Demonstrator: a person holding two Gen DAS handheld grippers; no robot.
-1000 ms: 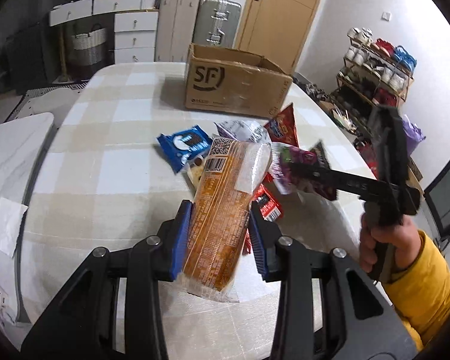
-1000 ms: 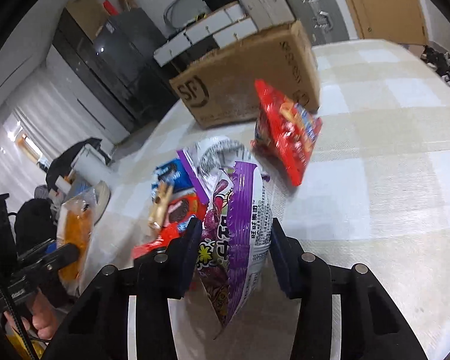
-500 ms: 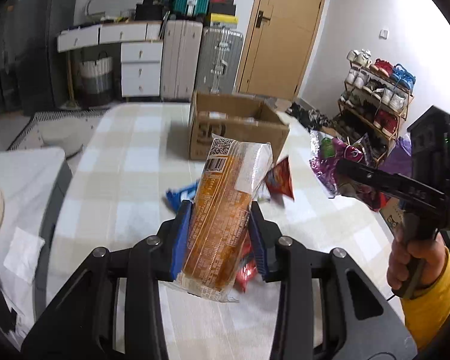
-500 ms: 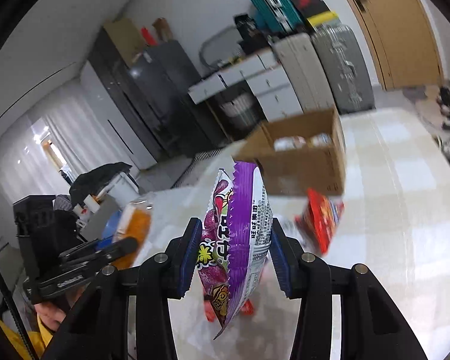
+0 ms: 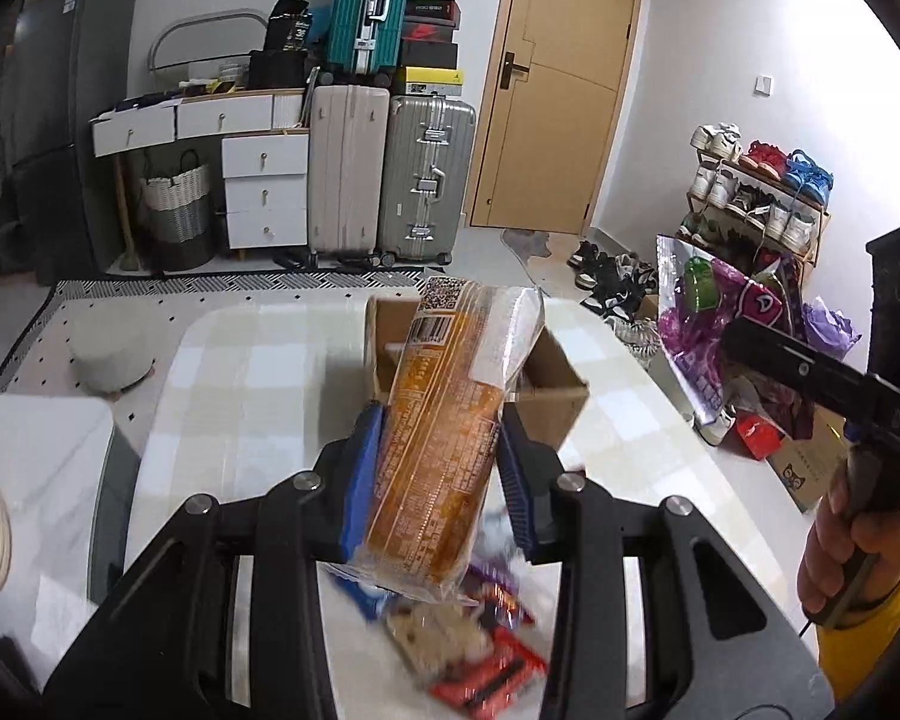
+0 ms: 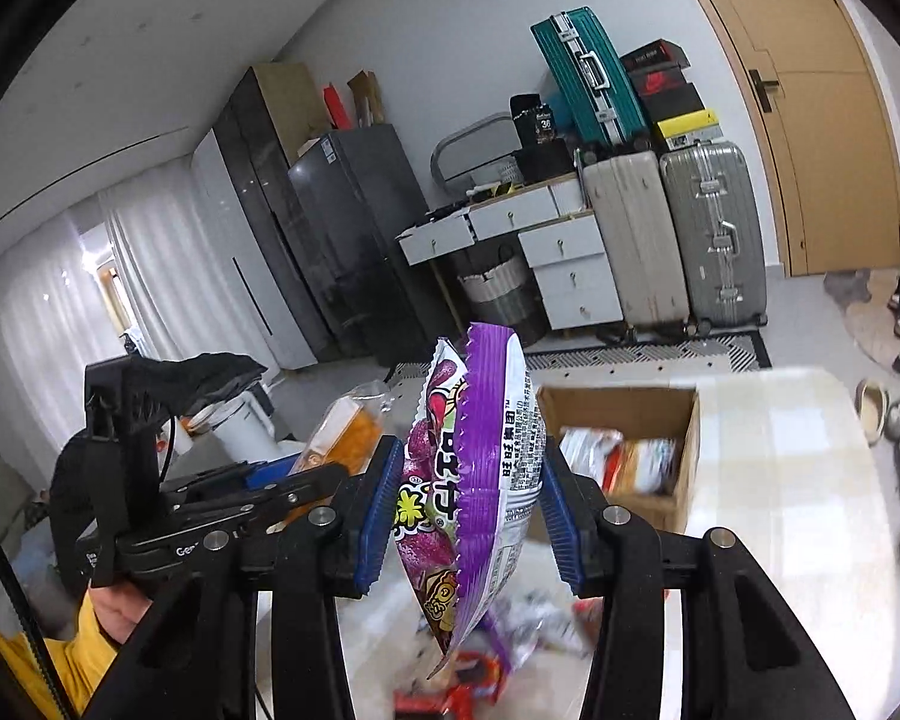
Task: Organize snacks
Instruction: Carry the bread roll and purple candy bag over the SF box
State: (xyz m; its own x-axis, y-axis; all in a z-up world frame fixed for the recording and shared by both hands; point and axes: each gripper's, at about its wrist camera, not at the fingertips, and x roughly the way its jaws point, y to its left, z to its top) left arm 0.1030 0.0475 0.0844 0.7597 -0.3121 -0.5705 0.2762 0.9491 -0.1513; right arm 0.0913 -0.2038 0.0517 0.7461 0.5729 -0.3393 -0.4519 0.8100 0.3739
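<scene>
Two grippers are each clamped on a snack, both held above the tabletop (image 5: 258,384). The left gripper (image 5: 441,480) pinches an orange clear-wrapped cake pack (image 5: 444,432); the right gripper (image 6: 471,513) squeezes a purple foil candy bag (image 6: 480,480). Below lie blurred loose snack packets (image 5: 474,648). Beyond stands an open brown cardboard box (image 6: 636,450) with packets inside.

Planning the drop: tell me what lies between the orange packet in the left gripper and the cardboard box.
Nothing. In the left wrist view the orange packet, clamped in the left gripper, is raised with its top overlapping the open cardboard box behind it; only bare checkered table shows alongside.
</scene>
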